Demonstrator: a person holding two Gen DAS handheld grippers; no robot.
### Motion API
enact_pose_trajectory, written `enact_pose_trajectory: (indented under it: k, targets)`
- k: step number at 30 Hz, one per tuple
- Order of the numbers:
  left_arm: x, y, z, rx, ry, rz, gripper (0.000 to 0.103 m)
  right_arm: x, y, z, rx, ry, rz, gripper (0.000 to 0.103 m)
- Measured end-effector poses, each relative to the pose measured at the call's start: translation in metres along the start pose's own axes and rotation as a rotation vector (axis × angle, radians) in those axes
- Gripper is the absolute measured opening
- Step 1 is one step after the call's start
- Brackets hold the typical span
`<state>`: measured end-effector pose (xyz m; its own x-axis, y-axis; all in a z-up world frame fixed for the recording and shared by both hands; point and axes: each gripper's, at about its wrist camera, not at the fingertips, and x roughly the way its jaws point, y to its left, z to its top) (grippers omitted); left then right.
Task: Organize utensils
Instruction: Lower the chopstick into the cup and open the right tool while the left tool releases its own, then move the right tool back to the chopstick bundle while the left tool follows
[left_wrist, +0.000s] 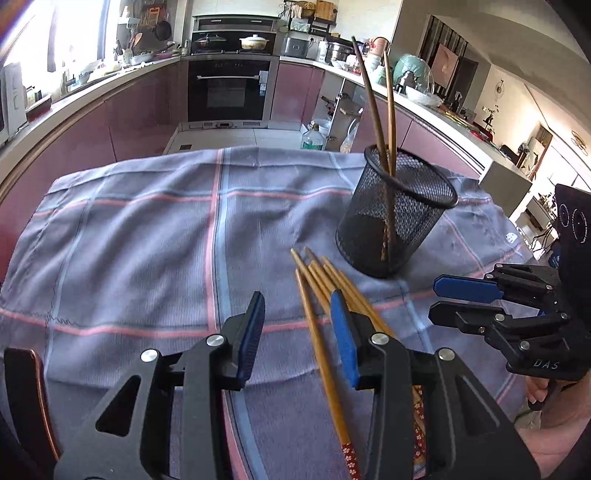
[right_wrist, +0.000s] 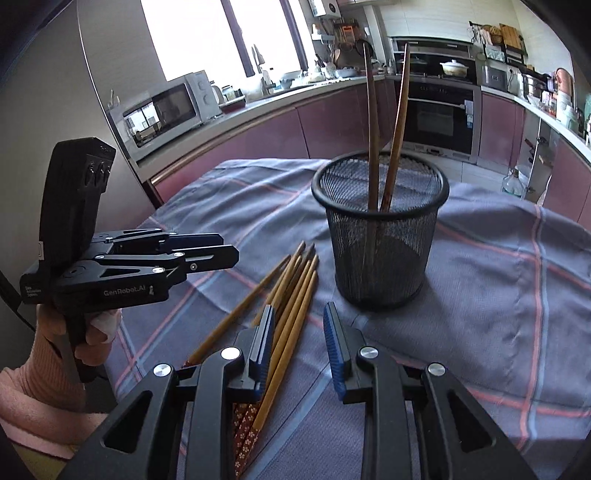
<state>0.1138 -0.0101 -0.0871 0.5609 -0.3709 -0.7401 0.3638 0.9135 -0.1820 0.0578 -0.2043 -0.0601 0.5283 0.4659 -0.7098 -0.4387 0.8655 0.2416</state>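
Observation:
Several light bamboo chopsticks (left_wrist: 317, 280) (right_wrist: 295, 291) with red patterned ends lie bunched on the checked cloth, tips toward a black mesh cup (left_wrist: 395, 221) (right_wrist: 380, 240). Two dark chopsticks (left_wrist: 373, 103) (right_wrist: 373, 110) stand in the cup. My left gripper (left_wrist: 297, 306) (right_wrist: 229, 248) is open over the bunch. One stick shows in its gap and the others pass under its right finger. My right gripper (right_wrist: 299, 314) (left_wrist: 436, 299) is open too, just right of the bunch, with its left finger over the sticks. Neither grips anything.
A grey-blue cloth (left_wrist: 147, 240) (right_wrist: 498, 295) with pink and blue lines covers the table. A dark chair back (left_wrist: 22, 387) stands at the near left edge. Beyond the table are purple kitchen cabinets, an oven (left_wrist: 229, 88) and a microwave (right_wrist: 166, 110).

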Motion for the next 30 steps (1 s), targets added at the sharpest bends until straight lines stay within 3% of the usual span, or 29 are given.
enact_pose_trajectory:
  k: [13,30]
  targets:
    - [0.014,-0.013,-0.033,0.016,0.053,-0.008,0.037,0.024,0.007,-0.024,0.028,0.066,-0.023,0.026]
    - [0.022,-0.017,-0.038,0.028,0.077,0.007,0.037,0.031,0.009,-0.024,0.03,0.078,-0.047,0.023]
